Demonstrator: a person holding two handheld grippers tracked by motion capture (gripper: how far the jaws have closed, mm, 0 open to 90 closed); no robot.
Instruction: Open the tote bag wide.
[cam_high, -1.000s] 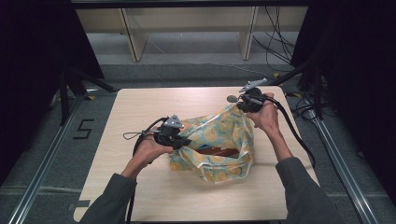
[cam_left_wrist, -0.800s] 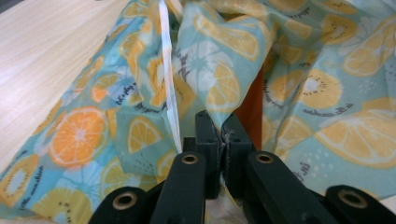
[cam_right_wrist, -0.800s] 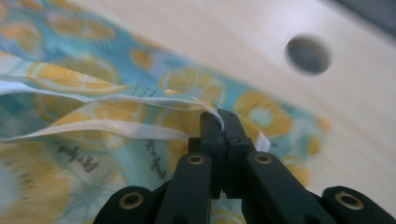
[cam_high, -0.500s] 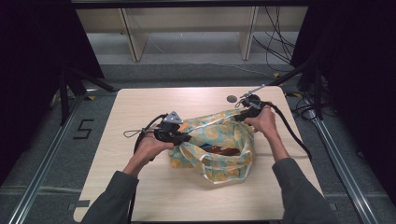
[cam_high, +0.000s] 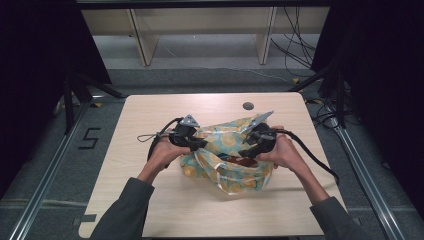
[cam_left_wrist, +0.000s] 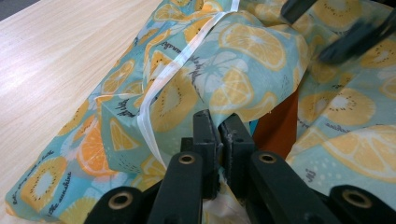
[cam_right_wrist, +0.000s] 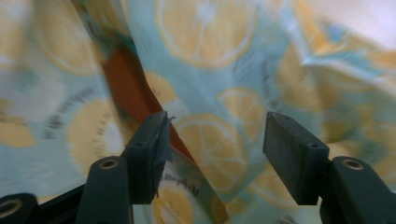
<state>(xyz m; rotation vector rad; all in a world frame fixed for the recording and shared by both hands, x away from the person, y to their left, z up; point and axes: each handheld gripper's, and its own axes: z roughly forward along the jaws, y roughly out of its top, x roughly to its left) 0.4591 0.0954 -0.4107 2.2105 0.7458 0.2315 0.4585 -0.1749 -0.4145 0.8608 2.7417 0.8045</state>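
forearms: both come in from the bottom of the high view, grey sleeves, a hand wrapped round each gripper
left gripper (cam_left_wrist: 218, 122): jaws pinched together on a fold of the bag's film at its left side; in the high view it sits at the bag's left edge (cam_high: 196, 144)
right gripper (cam_right_wrist: 212, 140): jaws spread wide apart, bag film between and behind them, nothing pinched; view is blurred so contact with the film is hard to judge; in the high view it sits at the bag's right top (cam_high: 251, 147)
bag (cam_high: 225, 157): clear-ish plastic, teal with orange and kiwi slice print, crumpled, lying mid-table between the two grippers; white seam strip (cam_left_wrist: 168, 79) runs along it
inside bag: something orange-red (cam_left_wrist: 279, 126) shows through the opening, also seen at (cam_right_wrist: 133, 88); cannot tell what it is
table (cam_high: 150, 110): light wood top, bag rests on it
hole (cam_high: 248, 106): round dark grommet in the table top, beyond the bag
far: shelf legs (cam_high: 142, 37) and cables (cam_high: 295, 35) on the floor behind the table
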